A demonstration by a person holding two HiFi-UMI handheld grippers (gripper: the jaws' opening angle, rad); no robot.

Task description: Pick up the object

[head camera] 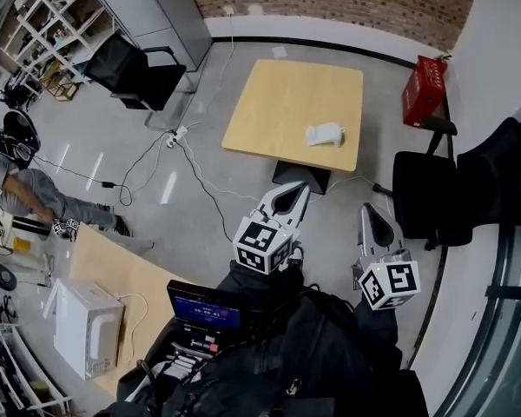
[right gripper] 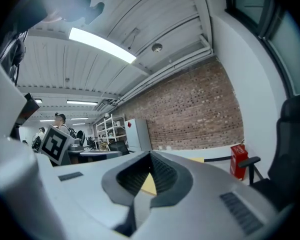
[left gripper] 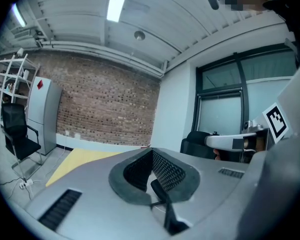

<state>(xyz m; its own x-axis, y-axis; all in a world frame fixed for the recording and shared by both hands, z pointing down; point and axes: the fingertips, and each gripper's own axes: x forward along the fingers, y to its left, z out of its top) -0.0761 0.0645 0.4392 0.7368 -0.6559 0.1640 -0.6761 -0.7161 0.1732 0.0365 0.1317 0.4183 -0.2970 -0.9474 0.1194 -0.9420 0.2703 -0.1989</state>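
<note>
The object, a small white thing [head camera: 325, 135], lies near the right front edge of a light wooden table [head camera: 278, 102] in the head view. Both grippers hang in the air well short of the table, above the grey floor. My left gripper [head camera: 302, 186] points toward the table with its jaws together and nothing between them. My right gripper [head camera: 367, 208], just to its right, is also shut and empty. In the left gripper view the left gripper [left gripper: 152, 151] shows meshed pads meeting, with the table [left gripper: 85, 160] beyond. The right gripper view does not show the white object.
A black office chair [head camera: 434, 194] stands right of the table, with a red box [head camera: 424, 89] behind it. Another black chair [head camera: 135, 72] stands at the back left. Cables and a power strip [head camera: 178, 135] cross the floor. A person [head camera: 26, 189] is at the left.
</note>
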